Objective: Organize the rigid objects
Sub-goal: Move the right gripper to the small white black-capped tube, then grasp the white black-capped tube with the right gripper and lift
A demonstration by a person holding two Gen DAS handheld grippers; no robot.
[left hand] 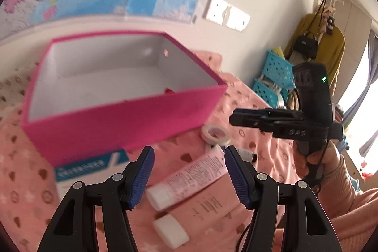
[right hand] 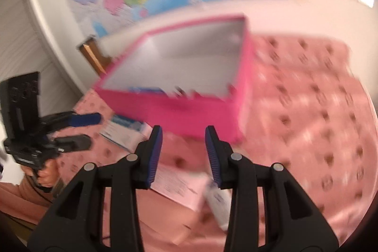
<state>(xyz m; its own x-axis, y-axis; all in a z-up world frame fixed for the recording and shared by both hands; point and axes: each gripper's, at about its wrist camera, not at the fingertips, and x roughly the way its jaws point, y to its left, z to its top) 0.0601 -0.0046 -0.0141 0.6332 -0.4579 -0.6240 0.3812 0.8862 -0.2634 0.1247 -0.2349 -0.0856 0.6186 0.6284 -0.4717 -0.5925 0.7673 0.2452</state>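
Left gripper [left hand: 189, 171] gapes, empty, over the pink tube [left hand: 189, 178]: light, slippery; grip mid-body. Right gripper [right hand: 183, 155] also empty, narrower.

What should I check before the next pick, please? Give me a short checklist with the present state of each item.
1. Left gripper carries nothing: ok, the gap between its pads is free.
2. Right gripper carries nothing: ok, nothing sits between its pads.
3. Pink box is open on top and has room: ok, though small red bits lie near its front wall.
4. Pink tube is reachable: ok, it lies flat on the pink blanket, uncovered.
5. Tape roll is clear of the box: ok, it lies beside the box corner.
6. What is already inside the box: cannot tell, the right wrist view is blurred.
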